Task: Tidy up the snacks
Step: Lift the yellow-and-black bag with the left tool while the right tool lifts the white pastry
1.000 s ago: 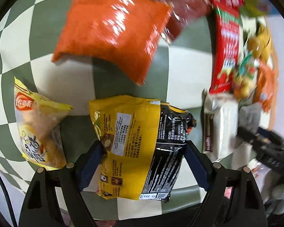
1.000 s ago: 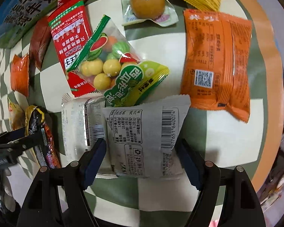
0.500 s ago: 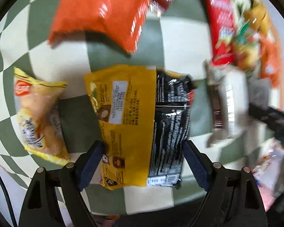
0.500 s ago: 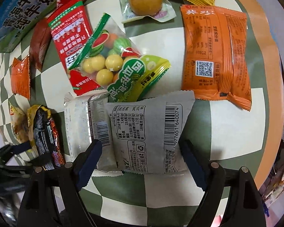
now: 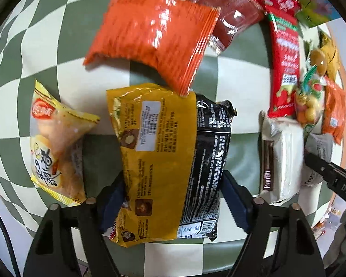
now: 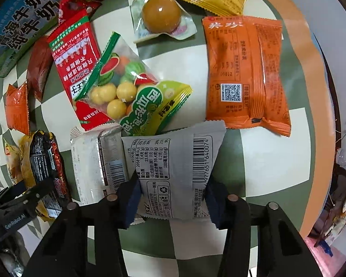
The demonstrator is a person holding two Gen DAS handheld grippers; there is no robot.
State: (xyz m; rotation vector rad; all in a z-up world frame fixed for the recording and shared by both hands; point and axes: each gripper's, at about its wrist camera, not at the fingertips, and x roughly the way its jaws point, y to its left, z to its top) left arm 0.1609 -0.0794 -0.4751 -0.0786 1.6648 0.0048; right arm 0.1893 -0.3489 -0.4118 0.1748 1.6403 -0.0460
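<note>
Home setting, round table [image 6: 260, 161] with green-and-cream checked cloth, household clutter [image 6: 341, 198] at floor edge

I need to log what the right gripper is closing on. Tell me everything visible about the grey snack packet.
The grey snack packet is a matte, flat pillow pack lying back-up on the checkered tablecloth, showing a barcode, nutrition table and recycling marks. The right gripper is closing, its blue pads pressing the packet's sides. It overlaps a white packet; the green gumball bag overlaps its top edge.

grey packet [image 6: 173, 173] barcode – 977651 640074 – orange packet [image 6: 244, 73] reads 09812.
</note>
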